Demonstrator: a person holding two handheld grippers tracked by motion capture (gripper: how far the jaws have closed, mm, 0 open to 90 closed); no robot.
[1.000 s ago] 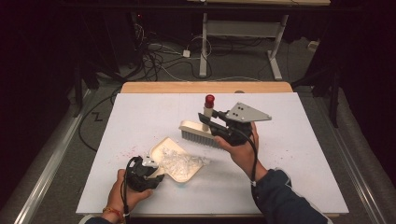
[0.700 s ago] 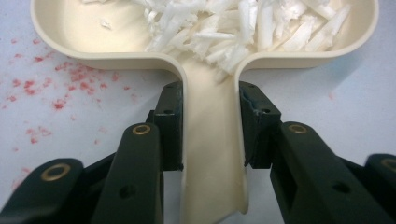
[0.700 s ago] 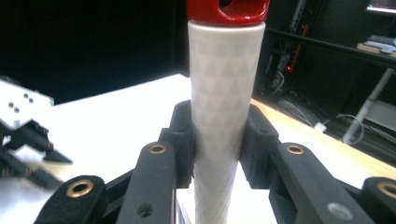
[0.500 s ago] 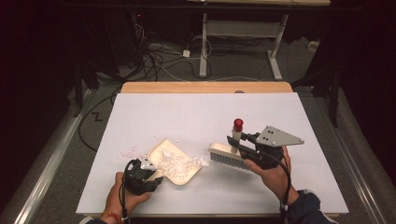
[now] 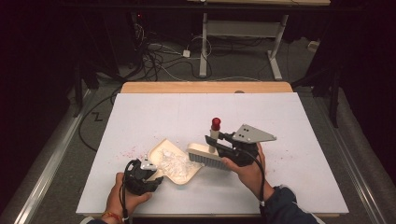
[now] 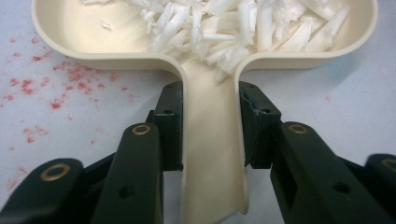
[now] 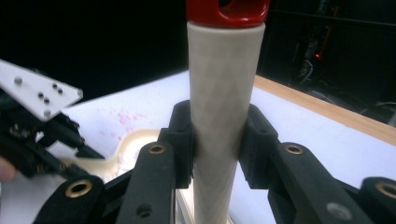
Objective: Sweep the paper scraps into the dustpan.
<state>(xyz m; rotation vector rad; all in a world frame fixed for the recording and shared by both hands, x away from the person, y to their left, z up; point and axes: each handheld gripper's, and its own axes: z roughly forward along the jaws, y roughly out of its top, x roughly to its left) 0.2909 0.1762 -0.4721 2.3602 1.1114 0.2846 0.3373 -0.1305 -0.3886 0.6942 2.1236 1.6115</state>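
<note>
Left gripper view puts me right behind my left gripper [image 6: 211,126], whose jaws pinch the flat handle of the cream dustpan [image 6: 212,186] from both sides, pads touching its edges. Just beyond the jaws the pan widens, and I can see a heap of white shreds [image 6: 243,28] lying in it, some spilling down toward the handle. Red specks [image 6: 70,77] are scattered on the white desk [image 6: 336,102] beside the pan's rim, a detail far fainter from above.

Right gripper view shows my right gripper [image 7: 217,140] clamped on the upright cream handle of the brush [image 7: 223,116], with its red cap [image 7: 227,10] at the top edge. Off to one side I catch the other gripper and a curved piece of the pan, and the wooden desk edge [image 7: 327,109] farther back. The bristles are hidden from this camera.

High view gives me the layout the gripper cameras lack: the brush head [image 5: 205,154] sits at the pan's open edge, bristles down, while the left gripper [image 5: 148,173] holds the pan near the desk's front, my hands [image 5: 247,170] coming in from below.
</note>
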